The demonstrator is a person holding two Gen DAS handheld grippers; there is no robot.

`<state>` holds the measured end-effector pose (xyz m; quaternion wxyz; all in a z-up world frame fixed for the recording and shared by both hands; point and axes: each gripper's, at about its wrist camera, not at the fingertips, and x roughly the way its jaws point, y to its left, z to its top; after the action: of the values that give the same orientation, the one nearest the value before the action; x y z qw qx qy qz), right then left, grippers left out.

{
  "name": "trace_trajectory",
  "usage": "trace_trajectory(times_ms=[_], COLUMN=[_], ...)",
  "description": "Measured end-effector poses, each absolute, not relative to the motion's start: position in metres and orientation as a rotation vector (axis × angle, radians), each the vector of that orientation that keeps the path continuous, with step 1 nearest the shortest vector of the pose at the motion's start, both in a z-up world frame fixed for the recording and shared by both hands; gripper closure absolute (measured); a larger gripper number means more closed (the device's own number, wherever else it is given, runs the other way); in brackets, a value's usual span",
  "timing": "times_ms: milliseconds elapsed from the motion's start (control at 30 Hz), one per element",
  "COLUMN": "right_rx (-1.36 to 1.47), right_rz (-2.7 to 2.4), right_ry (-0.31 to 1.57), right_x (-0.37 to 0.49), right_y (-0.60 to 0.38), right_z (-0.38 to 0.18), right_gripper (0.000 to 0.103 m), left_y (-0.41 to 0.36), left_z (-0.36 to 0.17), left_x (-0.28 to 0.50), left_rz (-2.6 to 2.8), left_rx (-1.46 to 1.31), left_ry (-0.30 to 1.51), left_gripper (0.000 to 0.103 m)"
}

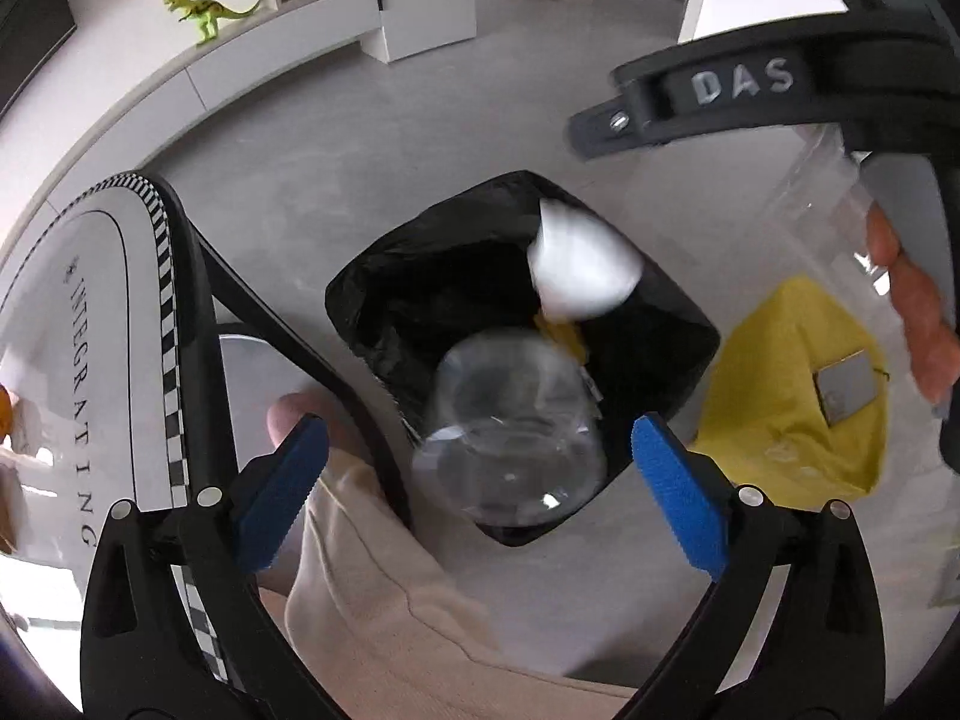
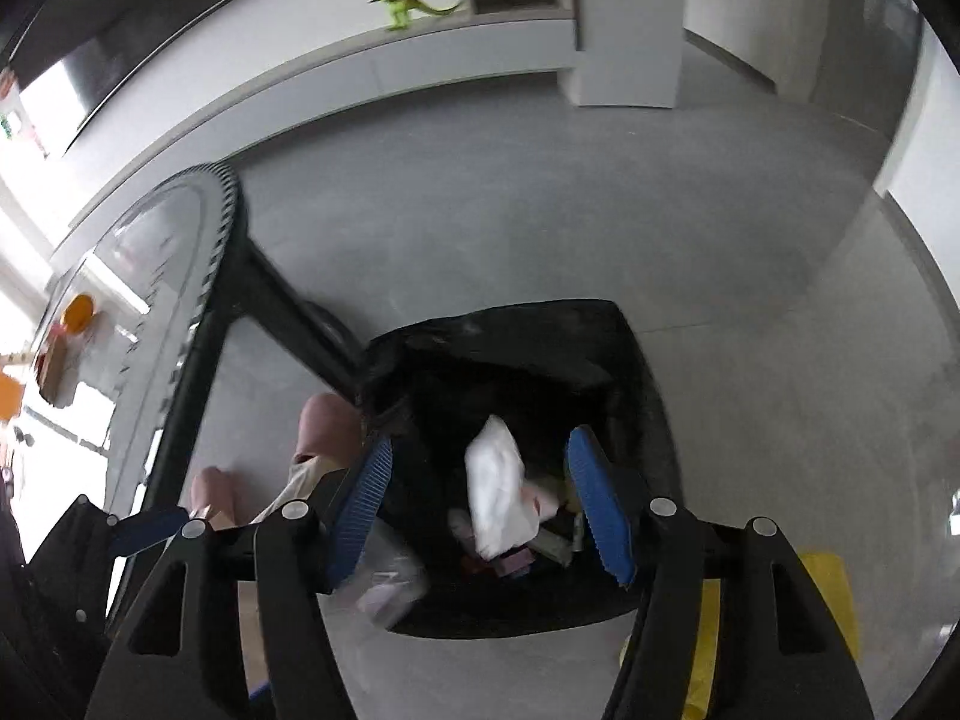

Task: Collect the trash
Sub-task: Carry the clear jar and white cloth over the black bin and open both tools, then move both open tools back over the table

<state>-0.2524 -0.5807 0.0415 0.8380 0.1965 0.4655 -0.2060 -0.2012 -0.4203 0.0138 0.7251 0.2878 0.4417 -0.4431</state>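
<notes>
A grey floor [image 1: 336, 138] was seen throughout. At eleven o'clock, a white ledge [image 2: 420, 54] was set against the wall, brightly lit.

A square bin [image 1: 660, 324] lined with a black bag stands on the grey floor, its mouth open upward. A clear plastic bottle [image 1: 510, 426], blurred, is at the near side of the mouth, base toward the camera, touching neither blue pad. A crumpled white tissue [image 1: 579, 264] is in the air over the far side of the opening, also blurred. In the right wrist view the tissue [image 2: 498, 480] hangs free above mixed scraps in the bin [image 2: 654, 420].
</notes>
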Motion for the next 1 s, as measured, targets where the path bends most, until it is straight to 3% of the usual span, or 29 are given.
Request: trace_trajectory(times_ms=[567,1000], right_rx=[0.410,0.303], right_rz=[-0.358,-0.226], right_ry=[0.973,0.977], right_x=[-0.239,-0.191], right_y=[-0.557,-0.486], right_z=[0.050,0.072], right_gripper=[0.040,0.040], left_y=[-0.390,-0.319], left_z=[0.030,0.048], left_x=[-0.189,-0.151], left_rz=[-0.944,-0.837], left_rx=[0.540,0.428], left_ry=[0.978,0.948], left_gripper=[0.005,0.005])
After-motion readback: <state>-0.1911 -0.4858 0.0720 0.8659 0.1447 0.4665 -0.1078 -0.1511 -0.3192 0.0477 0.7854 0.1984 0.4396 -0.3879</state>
